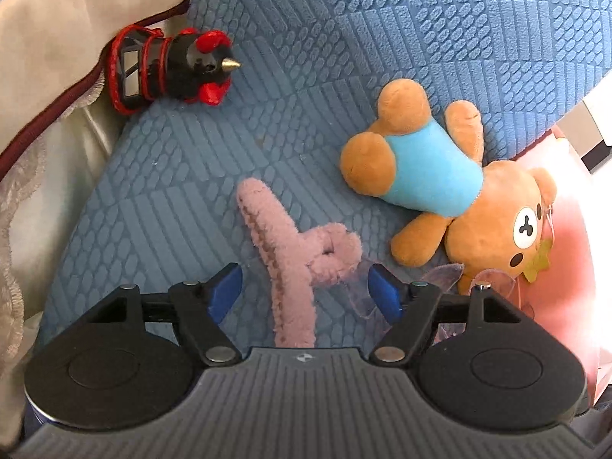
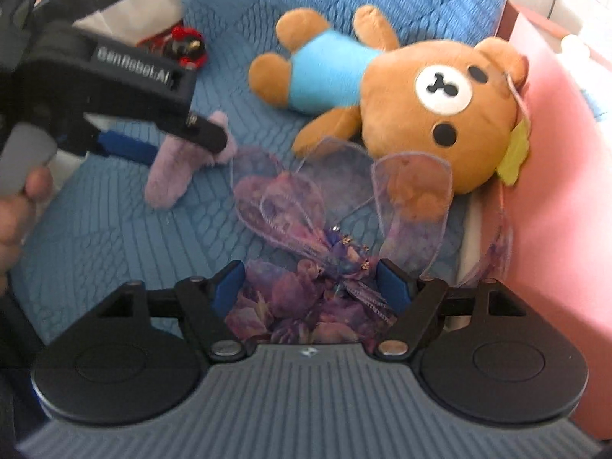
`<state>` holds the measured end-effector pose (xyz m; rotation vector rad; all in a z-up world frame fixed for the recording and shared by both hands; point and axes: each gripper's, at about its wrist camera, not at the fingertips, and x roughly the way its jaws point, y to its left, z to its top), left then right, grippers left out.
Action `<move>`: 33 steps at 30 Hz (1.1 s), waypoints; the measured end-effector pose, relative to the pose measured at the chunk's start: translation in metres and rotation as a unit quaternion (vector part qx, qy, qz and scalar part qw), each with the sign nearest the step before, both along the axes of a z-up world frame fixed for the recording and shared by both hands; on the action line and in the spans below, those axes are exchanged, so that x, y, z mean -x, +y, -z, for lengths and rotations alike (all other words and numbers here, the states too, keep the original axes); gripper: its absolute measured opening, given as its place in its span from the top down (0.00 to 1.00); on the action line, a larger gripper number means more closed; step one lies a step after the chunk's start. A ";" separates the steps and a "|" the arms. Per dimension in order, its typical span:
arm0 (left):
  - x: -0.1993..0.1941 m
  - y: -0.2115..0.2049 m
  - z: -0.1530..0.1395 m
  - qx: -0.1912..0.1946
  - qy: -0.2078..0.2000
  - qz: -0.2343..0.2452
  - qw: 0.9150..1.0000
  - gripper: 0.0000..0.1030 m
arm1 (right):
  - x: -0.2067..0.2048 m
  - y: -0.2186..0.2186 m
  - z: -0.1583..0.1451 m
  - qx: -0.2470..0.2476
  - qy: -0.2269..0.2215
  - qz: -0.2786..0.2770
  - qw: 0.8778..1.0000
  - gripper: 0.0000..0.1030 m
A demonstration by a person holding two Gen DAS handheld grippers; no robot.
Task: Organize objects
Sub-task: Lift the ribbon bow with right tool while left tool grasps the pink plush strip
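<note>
- At the far left, a cream cloth (image 1: 46, 30) with dark red piping and lace trim lies along the edge of the blue quilted cushion (image 1: 344, 30).
- Black and red toy (image 1: 168, 67): glossy black body with red ribs and a small metal cone tip. It lies on its side against the cloth at about 10 o'clock in the left wrist view, with its long axis running 9 to 3 o'clock and the tip pointing to 3 o'clock.
- Left claw (image 1: 306, 290): released, its blue pads spread wide on either side of the hair claw clip, neither pad visibly touching it.
- Pink fuzzy hair claw clip (image 1: 290, 264): plush-covered, with a row of teeth along one edge. It lies flat on the cushion, its long axis running from 11 to 6 o'clock, and a short lever branches off toward 2 o'clock.
- Right claw (image 2: 311, 287): released, its pads flanking the knot of the bow without clearly pressing it.
- Purple organza bow (image 2: 336, 206): sheer lilac loops around a beaded centre, fanning toward 12 o'clock and touching the bear's arm.
- Plush bear (image 1: 455, 187): brown with a blue shirt, lying on its back with its head toward 4 o'clock, against a pink box (image 2: 566, 160).
</note>
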<state>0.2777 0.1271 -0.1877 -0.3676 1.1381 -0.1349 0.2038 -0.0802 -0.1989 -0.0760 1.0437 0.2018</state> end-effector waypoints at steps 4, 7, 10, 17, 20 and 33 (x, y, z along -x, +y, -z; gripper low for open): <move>0.000 -0.003 0.000 -0.015 -0.004 -0.005 1.000 0.25 | -0.001 -0.005 0.002 -0.006 -0.001 0.001 1.000 0.22; -0.001 -0.002 -0.001 -0.009 -0.005 -0.005 1.000 0.25 | -0.002 -0.011 0.000 -0.011 -0.012 0.013 1.000 0.41; -0.003 -0.003 -0.003 -0.009 -0.009 -0.006 1.000 0.25 | -0.005 -0.018 -0.002 -0.009 -0.014 0.024 1.000 0.66; -0.007 -0.005 0.001 -0.021 -0.003 -0.017 1.000 0.25 | -0.002 -0.028 -0.018 -0.005 -0.062 0.058 0.996 0.71; -0.008 -0.008 0.002 -0.024 -0.007 -0.016 1.000 0.25 | -0.001 -0.029 -0.016 -0.003 -0.059 0.060 0.996 0.71; 0.001 -0.023 -0.002 -0.061 -0.037 -0.016 0.997 0.38 | -0.013 -0.025 -0.017 -0.039 -0.045 0.067 0.996 0.70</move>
